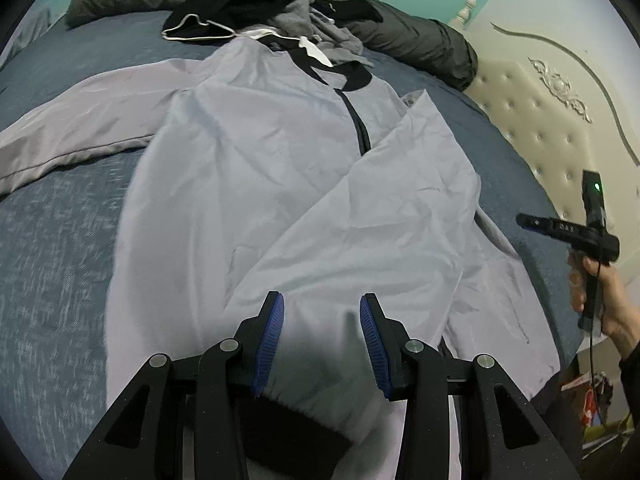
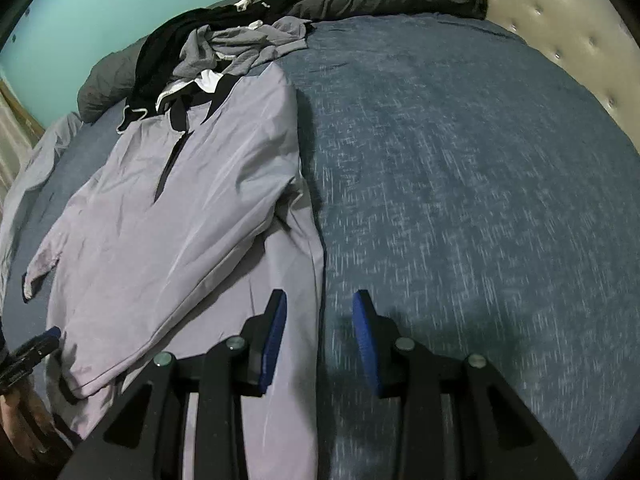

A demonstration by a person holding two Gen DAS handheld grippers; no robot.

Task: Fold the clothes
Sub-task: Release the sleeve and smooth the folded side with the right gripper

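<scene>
This place is a bedroom in a home. A bed (image 2: 460, 160) with a blue cover fills both views, and a cream tufted headboard (image 1: 532, 120) with carved decoration stands at one end. Clothes (image 1: 256, 4) lie piled near a dark pillow (image 1: 420, 40), and the wall (image 2: 100, 12) is turquoise.

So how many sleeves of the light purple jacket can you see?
2. One sleeve stretches out flat across the blue bedcover on the left. The other sleeve is folded diagonally over the jacket front.

Blue bed (image 2: 460, 168) bears jacket (image 1: 256, 184) (clothes pile (image 1: 272, 4) behind).
</scene>
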